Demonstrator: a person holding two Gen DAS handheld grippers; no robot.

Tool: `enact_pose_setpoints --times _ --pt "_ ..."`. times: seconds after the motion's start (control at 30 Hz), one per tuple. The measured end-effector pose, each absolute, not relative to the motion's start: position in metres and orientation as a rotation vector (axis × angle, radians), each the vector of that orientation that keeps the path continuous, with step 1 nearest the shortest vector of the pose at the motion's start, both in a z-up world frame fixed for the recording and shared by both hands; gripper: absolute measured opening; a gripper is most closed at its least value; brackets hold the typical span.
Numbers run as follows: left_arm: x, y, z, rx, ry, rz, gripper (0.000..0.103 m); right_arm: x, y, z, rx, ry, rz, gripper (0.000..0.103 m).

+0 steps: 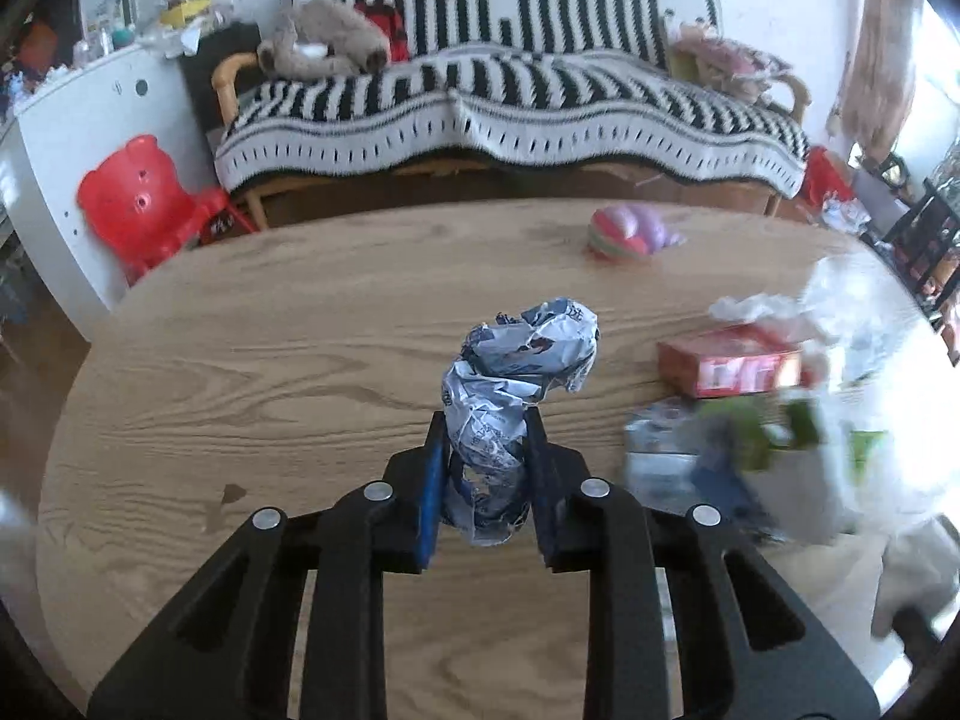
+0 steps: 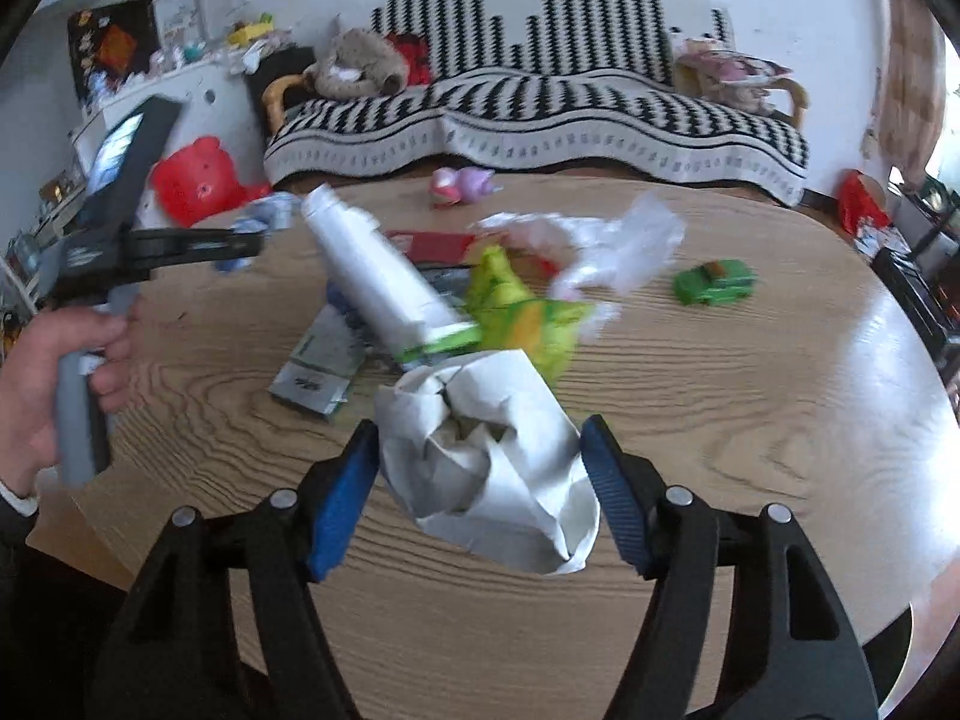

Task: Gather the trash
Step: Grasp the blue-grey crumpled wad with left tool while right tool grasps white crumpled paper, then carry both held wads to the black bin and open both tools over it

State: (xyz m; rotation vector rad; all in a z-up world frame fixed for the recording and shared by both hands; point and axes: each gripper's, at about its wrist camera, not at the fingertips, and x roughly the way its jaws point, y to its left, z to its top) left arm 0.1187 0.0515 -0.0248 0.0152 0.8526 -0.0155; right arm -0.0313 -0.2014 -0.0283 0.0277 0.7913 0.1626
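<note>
My left gripper (image 1: 486,426) is shut on a crumpled blue-and-white wrapper (image 1: 522,354), which sticks up past the fingertips above the wooden table (image 1: 240,360). In the right wrist view that same gripper (image 2: 240,243) comes in from the left, held by a person's hand (image 2: 60,372). My right gripper (image 2: 480,432) is shut on a crumpled white paper ball (image 2: 492,480), with a blue pad pressing on each side. Behind the ball lies a blurred pile: a white tube (image 2: 372,276), a green wrapper (image 2: 522,312) and a clear plastic bag (image 2: 624,246).
A red box (image 1: 732,360) and a flat grey packet (image 2: 324,366) lie in the pile. A green toy car (image 2: 714,282) sits to the right, a pink-and-purple toy (image 1: 630,234) near the far edge. Beyond the table stand a striped sofa (image 1: 510,102) and a red bear stool (image 1: 132,192).
</note>
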Motion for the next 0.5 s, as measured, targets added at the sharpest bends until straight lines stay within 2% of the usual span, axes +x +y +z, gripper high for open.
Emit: enact_pose_setpoints --times 0.13,0.27,0.5 --pt "0.092 0.019 0.004 0.029 0.773 -0.066 0.024 -0.045 -0.249 -0.020 0.055 0.770 0.067 0.068" --pt "0.069 -0.056 0.027 0.092 0.683 -0.197 0.024 -0.069 -0.316 -0.014 0.107 0.759 -0.076 0.068" --pt "0.024 -0.211 0.018 0.169 0.694 -0.533 0.024 -0.131 -0.444 -0.005 0.205 0.707 -0.340 0.068"
